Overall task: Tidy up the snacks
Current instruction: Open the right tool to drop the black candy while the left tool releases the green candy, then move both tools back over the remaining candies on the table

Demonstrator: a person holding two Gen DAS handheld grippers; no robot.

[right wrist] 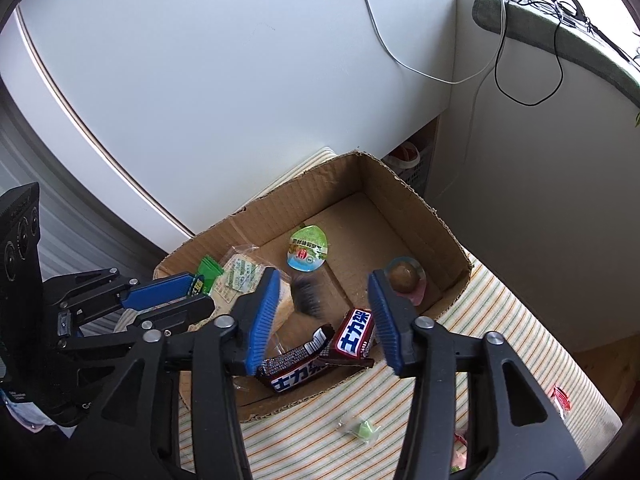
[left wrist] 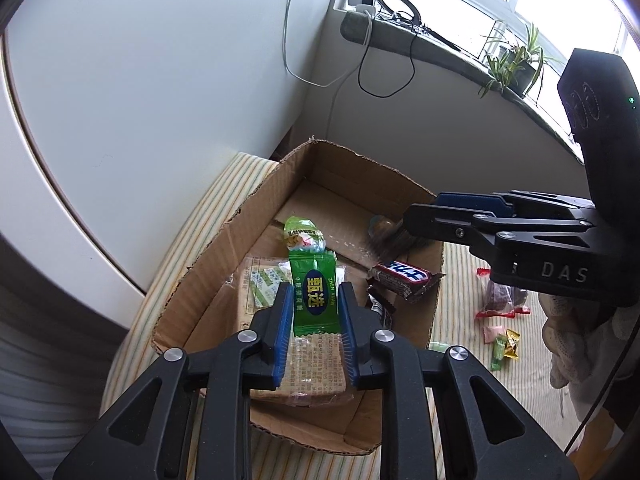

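My left gripper (left wrist: pixel 314 300) is shut on a green snack packet (left wrist: pixel 314 294) and holds it above the open cardboard box (left wrist: pixel 208 276). In the right wrist view the left gripper (right wrist: pixel 192 294) shows at the left over the box's (right wrist: pixel 424 208) near-left corner. My right gripper (right wrist: pixel 322 280) is open and empty above the box's front edge; it shows at the right in the left wrist view (left wrist: pixel 416 220). In the box lie two Snickers bars (right wrist: pixel 354 334), a clear-wrapped cracker pack (left wrist: pixel 312 360), a green jelly cup (right wrist: pixel 308 250) and a brown jelly cup (right wrist: pixel 404 276).
The box sits on a striped cloth (right wrist: pixel 500 320). Loose candies lie on the cloth right of the box (left wrist: pixel 502 344), and one green candy (right wrist: pixel 362 428) lies in front of it. A white cabinet wall (left wrist: pixel 160 80) stands behind, a windowsill with cables (left wrist: pixel 400 28) at upper right.
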